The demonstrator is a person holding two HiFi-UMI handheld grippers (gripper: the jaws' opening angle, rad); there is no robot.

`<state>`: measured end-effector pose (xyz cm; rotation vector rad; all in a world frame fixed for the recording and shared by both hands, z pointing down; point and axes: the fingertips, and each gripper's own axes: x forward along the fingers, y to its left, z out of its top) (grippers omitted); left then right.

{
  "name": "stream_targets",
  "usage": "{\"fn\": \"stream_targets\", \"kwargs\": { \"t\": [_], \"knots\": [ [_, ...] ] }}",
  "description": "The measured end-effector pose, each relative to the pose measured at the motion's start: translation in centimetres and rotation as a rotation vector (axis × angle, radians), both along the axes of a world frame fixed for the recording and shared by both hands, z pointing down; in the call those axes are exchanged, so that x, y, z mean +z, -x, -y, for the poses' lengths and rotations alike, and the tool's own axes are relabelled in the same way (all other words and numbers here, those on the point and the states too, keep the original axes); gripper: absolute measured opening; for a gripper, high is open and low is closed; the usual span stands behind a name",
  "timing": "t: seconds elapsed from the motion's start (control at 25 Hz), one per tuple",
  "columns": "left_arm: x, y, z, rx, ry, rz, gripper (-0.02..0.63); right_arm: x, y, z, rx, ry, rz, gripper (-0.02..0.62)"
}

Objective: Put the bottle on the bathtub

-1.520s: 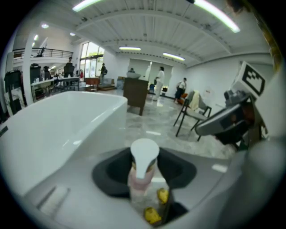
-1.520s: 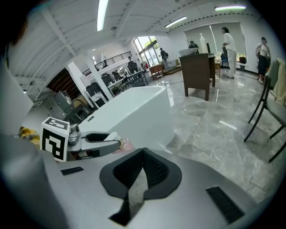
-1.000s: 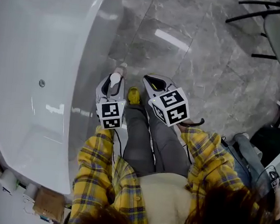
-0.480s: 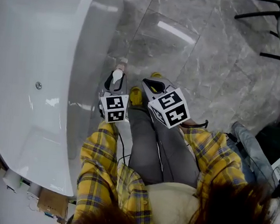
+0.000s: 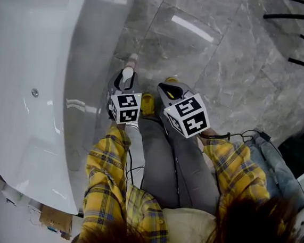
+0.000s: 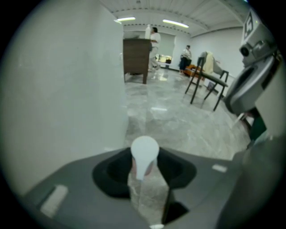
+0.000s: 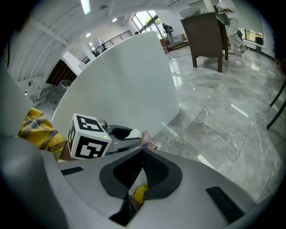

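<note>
Head view, centre of frame: the left gripper (image 5: 126,82) is clamping the bottle (image 5: 128,73) over the grey floor (image 5: 202,48). It is hanging just right of the bathtub (image 5: 41,54), whose white wall is filling the left of the frame. The bottle is not resting on the tub, and a strip of floor is showing between them. The right gripper (image 5: 167,89) is hovering just beside the left one, right of centre. A yellow shoe (image 5: 146,103) is showing between the two.

Left gripper view, lower centre: the jaws are pressing on either side of the bottle (image 6: 144,156). Its white pump head is facing the camera and sitting in the dark recess between them. The body appears to be running forward past the tips, though the head is hiding most of it. The bathtub (image 6: 58,89) is covering the left half, and a chair (image 6: 208,78) and a cabinet (image 6: 136,53) are standing on the floor in the far upper centre.

Right gripper view, lower centre: the right gripper (image 7: 143,152) is holding nothing, its jaws meeting at the tips. The shoe (image 7: 140,193) is showing below them. At centre left, the left gripper (image 7: 134,136) is carrying the bottle (image 7: 147,139) in front of the bathtub (image 7: 129,76).
</note>
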<state>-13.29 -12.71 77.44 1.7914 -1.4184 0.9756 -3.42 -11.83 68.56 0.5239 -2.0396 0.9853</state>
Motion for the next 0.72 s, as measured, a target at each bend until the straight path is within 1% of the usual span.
{"fn": "stream_targets", "kwargs": {
  "t": [0.24,0.44,0.56,0.72],
  "knots": [
    [2.9,0.4,1.0,-0.009,0.024,0.01,0.179,2.2,-0.9,-0.6,-0.007,0.018,-0.027,0.012],
    [5.1,0.6,1.9,0.012,0.058,0.037,0.179,3.2,-1.9,-1.0,-0.002,0.035,-0.048,0.012],
    [5.8,0.7,2.4,0.016,0.058,0.051,0.179,3.6,-2.2,-1.2,-0.003,0.032,-0.053,0.012],
    [6.8,0.8,3.0,0.013,0.067,0.051,0.181,4.0,-2.5,-1.0,0.006,0.026,-0.055,0.012]
  ]
}}
